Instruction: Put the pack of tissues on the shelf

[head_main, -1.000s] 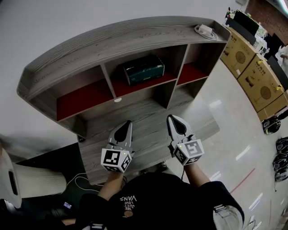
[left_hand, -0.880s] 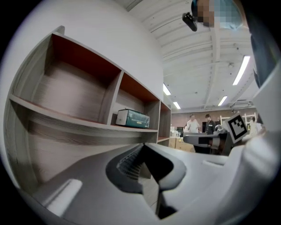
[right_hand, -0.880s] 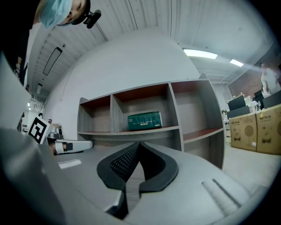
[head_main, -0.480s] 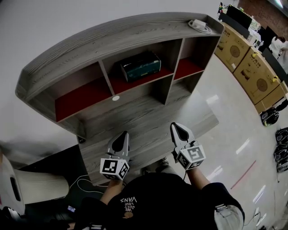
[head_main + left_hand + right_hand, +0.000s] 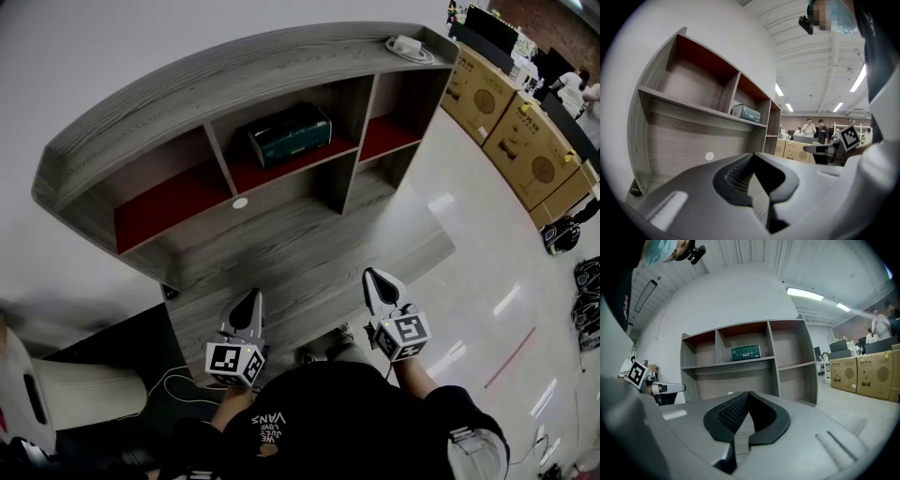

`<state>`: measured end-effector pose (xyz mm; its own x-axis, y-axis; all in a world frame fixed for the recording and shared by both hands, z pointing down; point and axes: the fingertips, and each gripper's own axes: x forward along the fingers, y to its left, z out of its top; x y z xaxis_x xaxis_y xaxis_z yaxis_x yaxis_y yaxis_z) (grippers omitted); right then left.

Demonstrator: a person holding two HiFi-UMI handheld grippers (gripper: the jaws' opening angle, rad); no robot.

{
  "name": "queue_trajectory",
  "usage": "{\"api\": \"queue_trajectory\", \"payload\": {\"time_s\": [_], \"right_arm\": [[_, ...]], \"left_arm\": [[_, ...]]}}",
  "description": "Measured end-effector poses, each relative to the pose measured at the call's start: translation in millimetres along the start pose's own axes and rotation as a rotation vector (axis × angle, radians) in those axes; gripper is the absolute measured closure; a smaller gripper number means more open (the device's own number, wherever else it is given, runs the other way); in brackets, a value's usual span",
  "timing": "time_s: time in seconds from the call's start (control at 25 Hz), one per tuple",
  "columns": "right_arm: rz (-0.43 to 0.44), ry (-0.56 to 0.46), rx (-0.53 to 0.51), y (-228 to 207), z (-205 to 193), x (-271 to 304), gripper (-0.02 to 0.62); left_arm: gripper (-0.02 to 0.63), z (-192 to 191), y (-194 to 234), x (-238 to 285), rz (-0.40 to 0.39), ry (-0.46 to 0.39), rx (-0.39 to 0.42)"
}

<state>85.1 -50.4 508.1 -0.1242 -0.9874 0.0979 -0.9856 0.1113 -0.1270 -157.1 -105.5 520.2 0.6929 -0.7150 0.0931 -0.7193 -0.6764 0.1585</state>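
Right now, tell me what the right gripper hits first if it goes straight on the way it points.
Probably the shelf unit's grey back panel, below the pack of tissues. The right gripper, shut and empty, aims there across the desk surface; depth is unclear, so it might graze the desk first.

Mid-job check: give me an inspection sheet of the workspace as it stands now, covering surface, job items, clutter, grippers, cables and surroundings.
Surface: grey wood desk, nothing seen on it; a white dot on the back panel.
Job's things: tissue pack lies in the middle compartment of the shelf.
Clutter: white adapter on the shelf top, right end.
Grippers: left gripper and right gripper both shut and empty, near the desk's front edge.
Cables: thin white cable on the floor left of the desk.
Surroundings: cardboard boxes to the right; people in the background.
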Motion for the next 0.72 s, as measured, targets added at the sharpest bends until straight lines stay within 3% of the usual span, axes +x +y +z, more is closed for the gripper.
{"api": "queue_trajectory", "payload": {"time_s": [0.72], "right_arm": [[0.025, -0.002, 0.003, 14, 2, -3, 0.592]], "left_arm": [[0.555, 0, -3, -14, 0.021, -0.012, -0.016]]}}
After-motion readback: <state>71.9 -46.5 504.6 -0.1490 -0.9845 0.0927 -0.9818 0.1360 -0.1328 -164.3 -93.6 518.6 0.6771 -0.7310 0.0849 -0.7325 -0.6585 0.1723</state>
